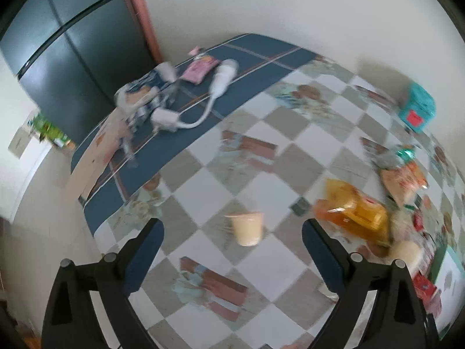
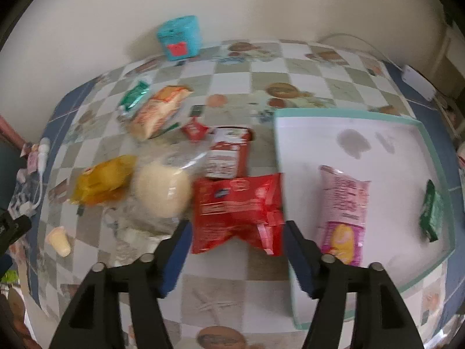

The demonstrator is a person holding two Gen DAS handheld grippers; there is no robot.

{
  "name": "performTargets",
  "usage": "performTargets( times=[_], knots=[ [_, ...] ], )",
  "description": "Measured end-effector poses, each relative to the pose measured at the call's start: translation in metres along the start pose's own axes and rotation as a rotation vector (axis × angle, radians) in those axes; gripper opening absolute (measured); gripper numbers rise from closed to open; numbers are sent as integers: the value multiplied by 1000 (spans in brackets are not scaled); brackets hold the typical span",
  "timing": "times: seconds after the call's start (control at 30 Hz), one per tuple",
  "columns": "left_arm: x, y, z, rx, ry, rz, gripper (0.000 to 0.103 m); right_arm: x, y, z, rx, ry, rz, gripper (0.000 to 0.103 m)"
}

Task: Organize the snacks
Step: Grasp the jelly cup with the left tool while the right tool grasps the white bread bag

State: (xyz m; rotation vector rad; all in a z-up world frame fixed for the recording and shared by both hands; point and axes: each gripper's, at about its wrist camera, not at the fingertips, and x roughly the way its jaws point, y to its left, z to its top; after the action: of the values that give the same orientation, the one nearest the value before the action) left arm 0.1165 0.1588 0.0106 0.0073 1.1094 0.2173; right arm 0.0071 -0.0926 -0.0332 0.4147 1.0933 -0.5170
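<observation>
My right gripper (image 2: 235, 234) is open, its fingers on either side of the near end of a red snack packet (image 2: 237, 208) on the table. To its right a white tray with a teal rim (image 2: 436, 145) holds a pink snack packet (image 2: 344, 212) and a small green packet (image 2: 430, 210). Left of the red packet lie a clear bag with a pale bun (image 2: 162, 193), a yellow-orange packet (image 2: 104, 183), a red-white packet (image 2: 226, 154) and an orange-white packet (image 2: 158, 110). My left gripper (image 1: 232, 235) is open above a small cream cup (image 1: 247, 228) lying on its side.
A teal box (image 2: 178, 36) stands at the wall. A white charger with cable (image 1: 186, 116) and a pink sachet (image 1: 199, 68) lie on the blue border of the tablecloth. A dark fridge (image 1: 72, 52) stands beyond the table's left end. A white adapter (image 2: 417, 83) lies far right.
</observation>
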Motion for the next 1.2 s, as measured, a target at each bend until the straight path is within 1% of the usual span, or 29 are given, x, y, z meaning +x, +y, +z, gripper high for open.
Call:
performTargets(
  times=[0.1, 0.3, 0.37, 0.43, 0.53, 0.6, 0.67, 0.73, 0.8, 0.9, 0.97, 1.2],
  knots=[
    [13, 16, 4, -51, 28, -10, 96, 4, 16, -4, -10, 20, 45, 74],
    [25, 33, 12, -79, 41, -19, 96, 20, 48, -10, -47, 61, 93, 78],
    [31, 38, 14, -85, 57, -26, 96, 26, 56, -13, -50, 78, 94, 79],
    [39, 42, 16, -91, 75, -32, 96, 33, 64, -16, -60, 90, 93, 86],
    [51, 51, 19, -127, 104, -43, 96, 42, 74, -20, -77, 104, 88, 90],
    [58, 56, 20, -158, 121, -62, 96, 47, 81, -21, -89, 111, 71, 92],
    [66, 60, 20, -184, 146, -101, 96, 52, 85, -22, -92, 119, 60, 92],
    [72, 56, 19, -177, 166, -122, 96, 57, 89, -23, -88, 130, 50, 92],
    [78, 50, 19, -154, 180, -127, 96, 61, 93, -24, -94, 137, 34, 92],
    [84, 39, 17, -132, 195, -144, 96, 65, 99, -25, -110, 133, 11, 96],
    [89, 31, 17, -113, 205, -153, 96, 66, 102, -26, -121, 129, 4, 96],
    [99, 12, 15, -57, 213, -136, 96, 73, 119, -32, -167, 123, -30, 99]
  ],
)
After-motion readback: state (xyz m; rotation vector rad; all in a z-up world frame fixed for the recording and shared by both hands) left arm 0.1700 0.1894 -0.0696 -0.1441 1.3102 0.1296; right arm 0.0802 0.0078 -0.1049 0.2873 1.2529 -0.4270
